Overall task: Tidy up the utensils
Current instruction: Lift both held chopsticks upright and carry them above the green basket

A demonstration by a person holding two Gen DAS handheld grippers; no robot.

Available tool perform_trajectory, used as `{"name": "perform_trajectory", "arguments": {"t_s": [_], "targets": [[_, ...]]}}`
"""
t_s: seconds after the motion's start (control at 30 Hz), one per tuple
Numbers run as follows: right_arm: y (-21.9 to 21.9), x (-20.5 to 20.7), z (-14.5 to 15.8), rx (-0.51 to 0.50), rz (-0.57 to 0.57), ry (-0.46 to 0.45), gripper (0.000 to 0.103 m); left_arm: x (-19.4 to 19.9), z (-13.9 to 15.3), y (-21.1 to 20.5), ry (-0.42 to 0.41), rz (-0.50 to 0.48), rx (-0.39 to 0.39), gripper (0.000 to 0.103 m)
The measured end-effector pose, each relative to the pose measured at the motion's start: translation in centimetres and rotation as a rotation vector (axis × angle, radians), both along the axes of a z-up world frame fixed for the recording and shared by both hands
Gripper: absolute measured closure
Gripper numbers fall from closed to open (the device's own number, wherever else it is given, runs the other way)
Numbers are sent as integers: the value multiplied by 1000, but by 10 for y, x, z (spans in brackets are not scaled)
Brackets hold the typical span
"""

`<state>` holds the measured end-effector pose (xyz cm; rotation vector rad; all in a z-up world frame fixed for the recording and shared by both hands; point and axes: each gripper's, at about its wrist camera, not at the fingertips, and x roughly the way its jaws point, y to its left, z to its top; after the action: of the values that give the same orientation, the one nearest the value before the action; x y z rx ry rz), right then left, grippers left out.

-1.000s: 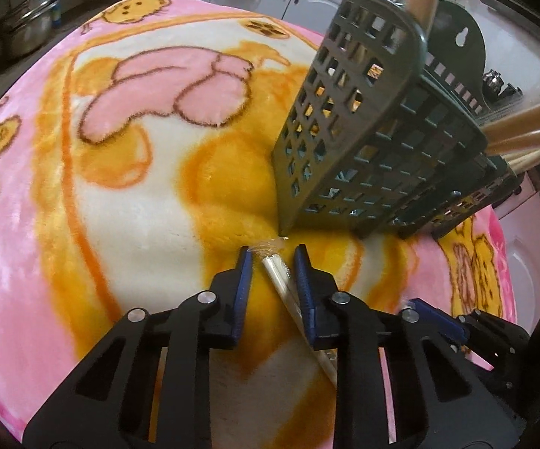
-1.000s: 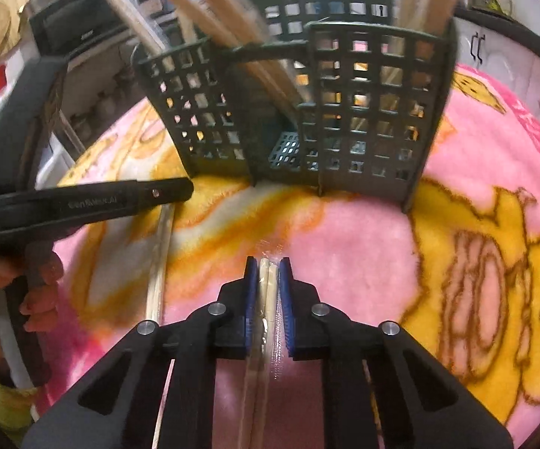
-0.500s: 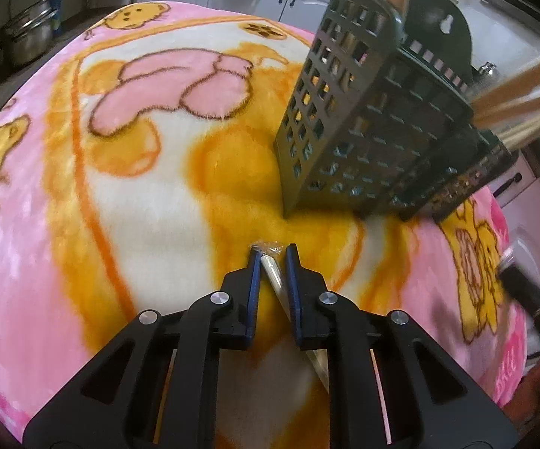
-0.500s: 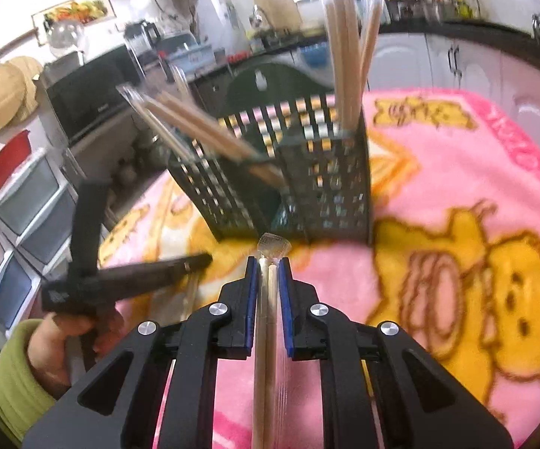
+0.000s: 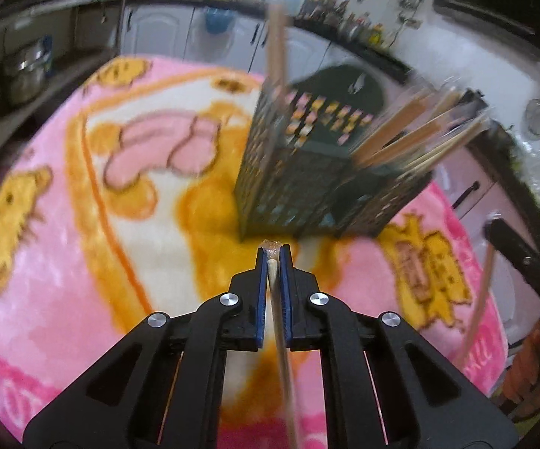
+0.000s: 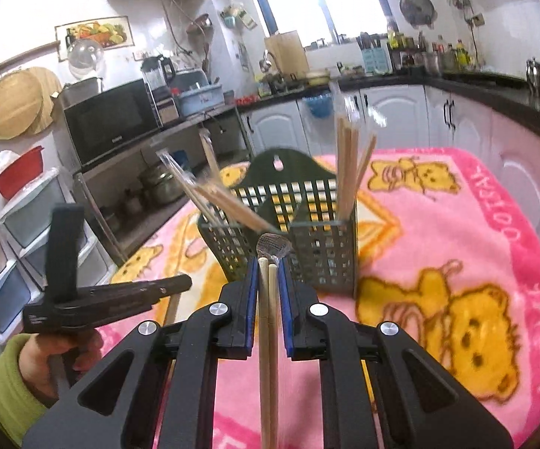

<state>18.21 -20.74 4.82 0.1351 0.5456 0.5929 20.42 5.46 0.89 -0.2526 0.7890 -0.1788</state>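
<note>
while each tool (image 5: 272, 252) (image 6: 268, 262) grips wrapped chopsticks (image 6: 268, 299), the dark basket (image 6: 307, 232) holds more chopsticks (image 6: 346, 164) in two compartments

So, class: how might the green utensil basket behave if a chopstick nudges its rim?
The basket looks like light openwork plastic, so it probably slides or tips easily. The plush blanket likely gives unsteady footing. Leaning chopsticks may shift its balance.

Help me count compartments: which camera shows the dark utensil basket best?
The right wrist view: the basket is sharp there, seen head-on, with chopsticks upright in its right compartment and others leaning in the left. The left wrist view shows the basket blurred, from one corner.
</note>
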Motion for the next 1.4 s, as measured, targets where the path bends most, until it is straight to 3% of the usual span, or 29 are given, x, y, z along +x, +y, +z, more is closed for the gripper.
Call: {"name": "perform_trajectory", "arguments": {"t_s": [0.2,0.47,1.03,1.4], "targets": [[2,-20,23,2,-1,-93,92,-22,46,-12,-118,-47,2,100],[-2,-36,46,13,-4,-181,92,-38,84,-26,-230,-77,14,100],[-16,-38,77,39,-42,-270,92,-31,151,-36,-399,-62,50,100],[-16,-26,93,43,-54,-307,92,-12,177,-34,-440,-37,45,100]]}}
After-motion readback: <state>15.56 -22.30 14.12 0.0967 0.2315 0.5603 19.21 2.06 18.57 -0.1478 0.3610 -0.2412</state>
